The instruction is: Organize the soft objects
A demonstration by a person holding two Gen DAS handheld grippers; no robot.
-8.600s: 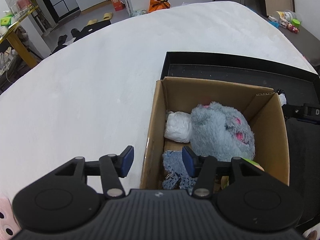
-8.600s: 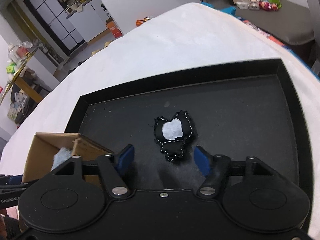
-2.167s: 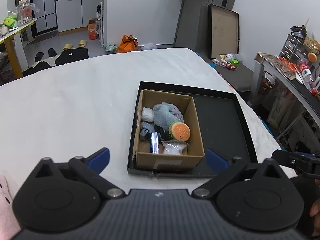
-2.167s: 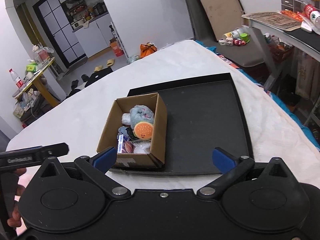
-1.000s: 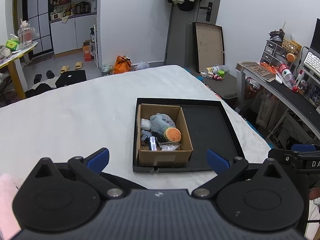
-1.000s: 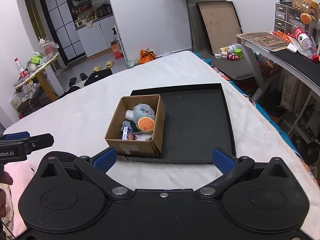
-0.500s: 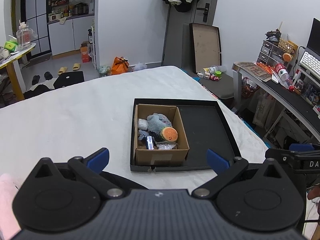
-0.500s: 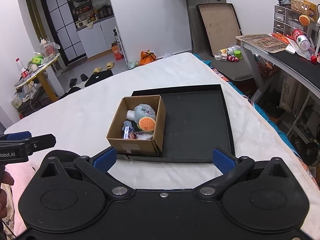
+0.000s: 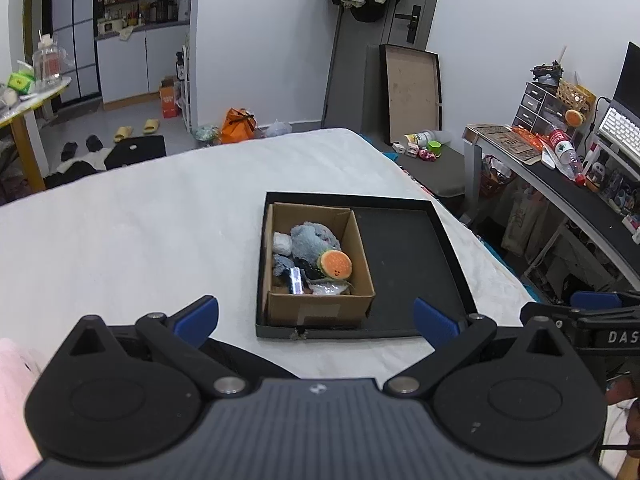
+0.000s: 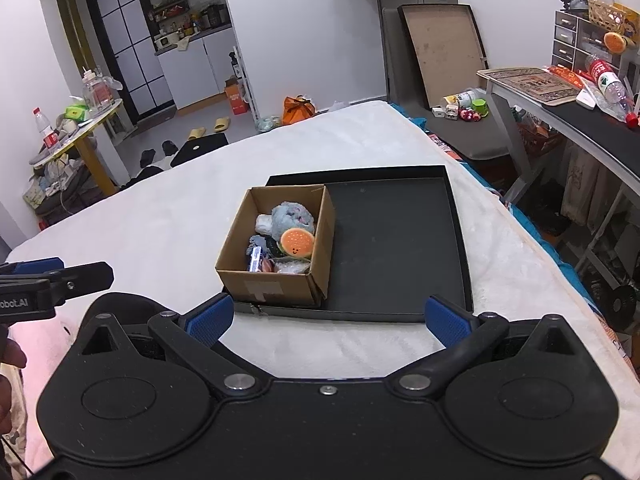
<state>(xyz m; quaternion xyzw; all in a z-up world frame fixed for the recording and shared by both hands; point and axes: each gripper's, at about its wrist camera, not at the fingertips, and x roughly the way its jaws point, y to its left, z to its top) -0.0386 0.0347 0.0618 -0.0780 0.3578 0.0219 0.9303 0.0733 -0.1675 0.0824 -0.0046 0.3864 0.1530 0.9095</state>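
A cardboard box (image 9: 320,304) sits in the left part of a shallow black tray (image 9: 404,264), which lies on a white bed cover (image 9: 140,232). The box is open at the top and packed with soft things: a grey plush toy (image 9: 314,240) toward the far side, a small white bundle (image 9: 282,242) just to its left, a round orange burger-shaped plush (image 9: 335,264) with a little face resting against the grey one, a blue-grey knitted piece (image 9: 282,266) below the white bundle, a small shiny packet (image 9: 296,280) and a clear crinkled wrapper (image 9: 330,288) near the front wall. The rest of the tray, to the right of the box, shows only its dark floor. The left gripper (image 9: 316,318) is held well back from the tray and above the bed, its 2 blue-padded jaws spread wide with nothing between them. The right gripper (image 10: 327,318) is likewise held back from the tray's near edge, its 2 jaws spread wide and holding nothing. In the right wrist view the side of the left gripper shows at the left edge, with part of a hand (image 10: 10,354) behind it and a pink fabric (image 10: 44,344) below. Beyond the bed stand a desk (image 10: 580,116) with bottles and clutter and a framed board (image 10: 444,52) leaning on the wall.
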